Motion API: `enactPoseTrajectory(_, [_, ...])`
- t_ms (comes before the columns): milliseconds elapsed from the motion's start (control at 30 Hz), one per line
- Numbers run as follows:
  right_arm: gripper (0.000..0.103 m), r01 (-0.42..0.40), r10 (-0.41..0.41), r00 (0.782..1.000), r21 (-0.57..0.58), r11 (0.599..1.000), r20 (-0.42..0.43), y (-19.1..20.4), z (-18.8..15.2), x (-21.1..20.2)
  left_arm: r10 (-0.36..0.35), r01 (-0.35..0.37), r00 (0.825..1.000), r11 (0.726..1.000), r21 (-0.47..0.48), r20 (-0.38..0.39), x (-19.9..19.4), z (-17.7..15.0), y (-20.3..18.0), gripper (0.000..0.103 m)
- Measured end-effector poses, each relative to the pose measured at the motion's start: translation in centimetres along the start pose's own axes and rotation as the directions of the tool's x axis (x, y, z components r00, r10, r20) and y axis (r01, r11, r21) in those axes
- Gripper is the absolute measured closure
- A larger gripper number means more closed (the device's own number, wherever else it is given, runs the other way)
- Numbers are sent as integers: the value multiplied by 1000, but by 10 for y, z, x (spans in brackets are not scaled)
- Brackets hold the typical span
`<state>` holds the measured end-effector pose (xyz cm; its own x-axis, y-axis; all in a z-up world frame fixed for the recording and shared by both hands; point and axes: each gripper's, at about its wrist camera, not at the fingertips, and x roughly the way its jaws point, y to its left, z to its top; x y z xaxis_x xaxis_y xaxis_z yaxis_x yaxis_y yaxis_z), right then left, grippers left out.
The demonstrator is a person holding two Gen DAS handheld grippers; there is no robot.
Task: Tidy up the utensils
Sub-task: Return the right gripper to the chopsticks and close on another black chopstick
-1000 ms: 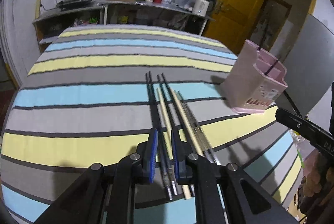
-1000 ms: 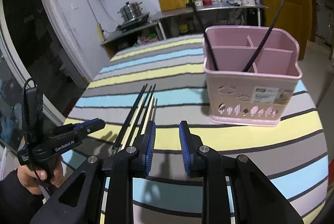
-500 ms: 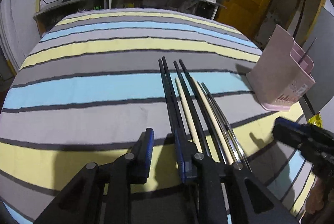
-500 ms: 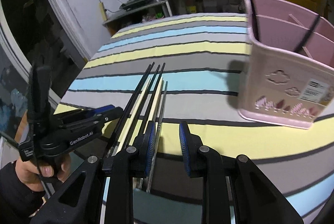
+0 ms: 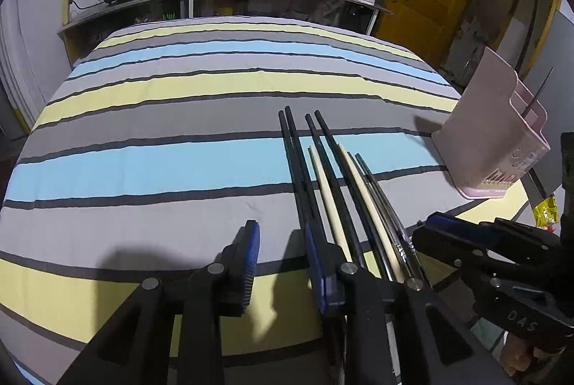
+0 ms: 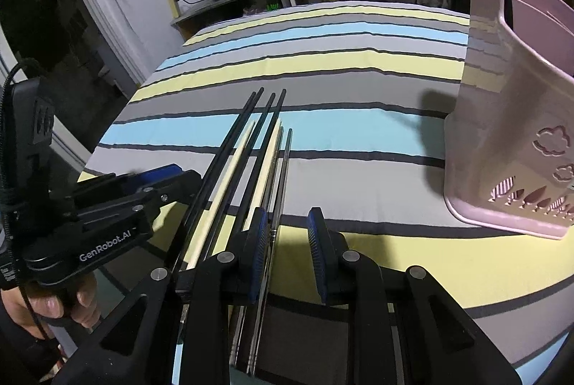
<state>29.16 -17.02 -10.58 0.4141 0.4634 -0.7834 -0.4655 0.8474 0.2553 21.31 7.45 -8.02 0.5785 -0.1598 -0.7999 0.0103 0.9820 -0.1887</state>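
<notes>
The step in hand is picking up chopsticks. The left gripper (image 5: 280, 241) and right gripper (image 6: 288, 229) hover wide and empty at the near ends of the chopsticks (image 5: 333, 191), which lie on the striped table (image 5: 161, 166). Next: close on one pair, then carry it right to the pink holder (image 6: 513, 141).

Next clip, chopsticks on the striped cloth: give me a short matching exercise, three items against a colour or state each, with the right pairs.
Items:
1. utensil holder
2. metal chopsticks
3. left gripper

Descriptions:
A. open, holding nothing
B. pink, standing on the tablecloth
C. silver, at the right edge of the row

Pairs: 1-B, 2-C, 3-A
</notes>
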Motion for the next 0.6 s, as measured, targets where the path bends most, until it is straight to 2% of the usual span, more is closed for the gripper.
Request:
enactPoseTrajectory(200, [79, 7, -7, 1000, 5, 1000, -10, -2, -1, 7, -2, 2, 1000, 1000, 1, 1, 4, 2, -1, 76])
enactPoseTrajectory(367, [79, 14, -14, 1000, 0, 1000, -5, -1, 1, 8, 26, -26, 1000, 1000, 11, 10, 7, 4, -4, 73])
enactPoseTrajectory(600, [79, 54, -54, 999, -38, 998, -3, 7, 4, 12, 44, -44, 999, 999, -2, 5, 8, 5, -2, 71])
